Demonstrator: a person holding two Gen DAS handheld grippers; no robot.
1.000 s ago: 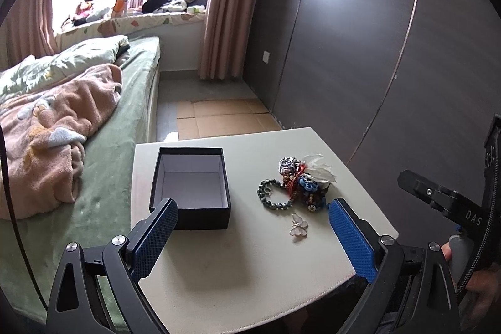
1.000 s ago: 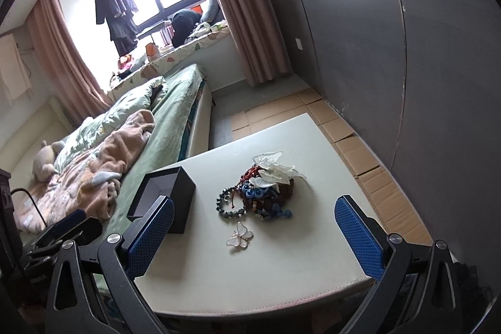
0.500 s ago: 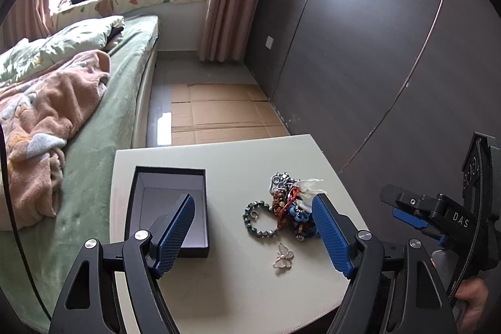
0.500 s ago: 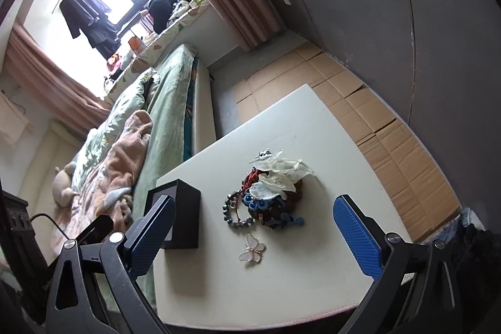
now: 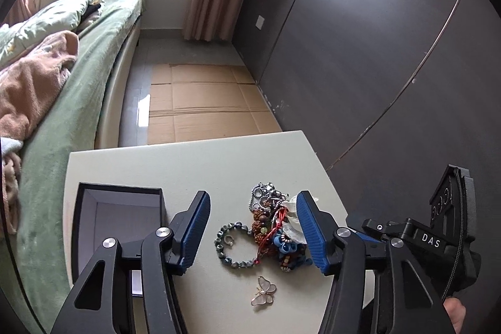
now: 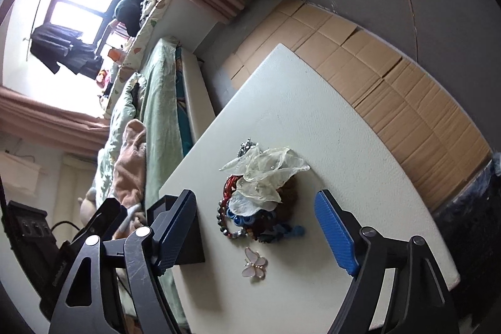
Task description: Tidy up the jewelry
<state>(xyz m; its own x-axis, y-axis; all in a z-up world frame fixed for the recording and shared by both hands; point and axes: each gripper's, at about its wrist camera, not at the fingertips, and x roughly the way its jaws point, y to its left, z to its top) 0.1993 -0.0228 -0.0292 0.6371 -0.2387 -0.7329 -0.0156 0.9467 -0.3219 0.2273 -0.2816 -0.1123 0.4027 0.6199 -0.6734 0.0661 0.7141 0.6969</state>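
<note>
A pile of jewelry (image 5: 271, 227) lies on the white table (image 5: 194, 165): beaded bracelets, red cord, blue pieces and a white gauzy piece. A grey bead bracelet (image 5: 230, 246) lies at its left and a pink butterfly brooch (image 5: 263, 294) in front. An open black box (image 5: 119, 227), empty, stands at the left. My left gripper (image 5: 252, 232) is open above the pile, holding nothing. My right gripper (image 6: 255, 227) is open above the pile (image 6: 260, 196), tilted, with the brooch (image 6: 254, 264) just below and the box (image 6: 184, 237) behind its left finger.
A bed (image 5: 62, 89) with a green cover and a pink blanket adjoins the table's left side. Dark wardrobe doors (image 5: 375, 52) stand at the right. Cardboard (image 5: 200, 102) covers the floor beyond the table. The right gripper's body (image 5: 438, 233) shows at the left wrist view's right edge.
Both grippers have moved forward over the jewelry pile. The left gripper's fingers have narrowed and now frame the pile. The right gripper has tilted strongly. Nothing on the table has moved.
</note>
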